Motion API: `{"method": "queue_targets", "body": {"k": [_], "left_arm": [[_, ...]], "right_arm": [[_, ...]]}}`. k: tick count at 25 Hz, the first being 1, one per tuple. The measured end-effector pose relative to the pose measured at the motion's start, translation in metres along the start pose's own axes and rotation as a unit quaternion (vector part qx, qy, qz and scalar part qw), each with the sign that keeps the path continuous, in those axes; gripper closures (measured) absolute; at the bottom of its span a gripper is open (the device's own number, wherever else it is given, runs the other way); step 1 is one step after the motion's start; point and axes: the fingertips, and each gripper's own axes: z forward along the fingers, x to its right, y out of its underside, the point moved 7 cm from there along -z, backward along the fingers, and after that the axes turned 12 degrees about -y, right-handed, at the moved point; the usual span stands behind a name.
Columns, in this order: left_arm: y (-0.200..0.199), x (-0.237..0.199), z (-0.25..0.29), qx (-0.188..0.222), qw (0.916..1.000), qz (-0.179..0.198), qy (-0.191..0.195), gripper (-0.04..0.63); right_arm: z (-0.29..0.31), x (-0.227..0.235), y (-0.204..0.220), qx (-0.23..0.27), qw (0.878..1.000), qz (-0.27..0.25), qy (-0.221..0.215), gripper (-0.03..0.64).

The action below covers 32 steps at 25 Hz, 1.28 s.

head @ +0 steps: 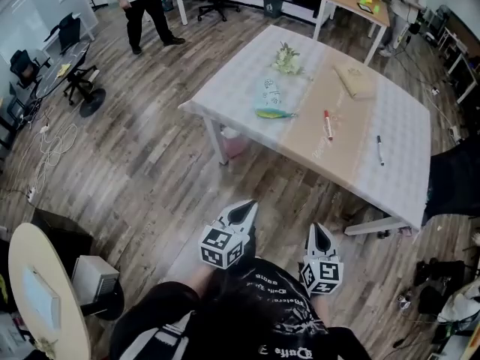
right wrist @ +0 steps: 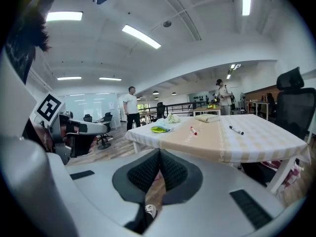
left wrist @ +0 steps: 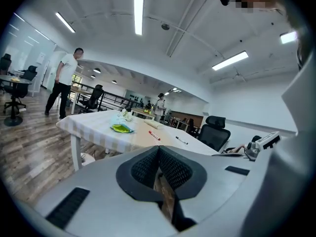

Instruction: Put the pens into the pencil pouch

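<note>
A red pen point(head: 327, 124) point(left wrist: 154, 135) point(right wrist: 193, 130) and a dark pen point(head: 379, 149) point(left wrist: 181, 140) point(right wrist: 236, 130) lie apart on the table point(head: 397, 126). The tan pencil pouch point(head: 355, 79) point(left wrist: 152, 124) point(right wrist: 207, 118) lies farther back on it. A green-and-blue item point(head: 274, 114) point(left wrist: 122, 128) point(right wrist: 160, 129) rests near the table's left edge. Both grippers hang over the floor, well short of the table, close to the person's body. The left gripper point(head: 243, 212) point(left wrist: 159, 152) is shut with nothing in it. My right gripper point(head: 321, 237) point(right wrist: 160, 156) is likewise shut and empty.
A small plant point(head: 287, 58) and a clear bag point(head: 271, 91) sit at the table's far left. A person point(head: 142, 6) stands on the wood floor beyond. Office chairs point(head: 79, 77), a round table point(head: 37, 298) and cables point(head: 52, 145) lie to the left; a second table point(head: 352, 2) stands behind.
</note>
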Motion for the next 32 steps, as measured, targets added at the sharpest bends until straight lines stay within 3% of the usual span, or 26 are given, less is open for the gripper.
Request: {"method": "queue_targets", "body": {"k": [13,20,25,32], "left_arm": [[-0.064,-0.053,0.168,-0.009,0.9969,0.072,0.030,0.575],[-0.113,-0.091,0.254,-0.006,0.9871,0.145,0.069,0.575],[-0.121,-0.118,0.305,-0.021,0.9793,0.191,0.065,0.575],[-0.129,-0.128,0.348,-0.035,0.9780,0.194,0.069,0.575]], "right_arm": [[0.115,0.081,-0.044,0.009,0.997,0.035,0.070,0.607],[0.200,0.104,-0.082,0.008,0.993,0.034,0.109,0.607],[0.251,0.118,-0.097,-0.001,0.991,0.015,0.133,0.607],[0.271,0.152,-0.106,0.015,0.984,0.050,0.168,0.606]]}}
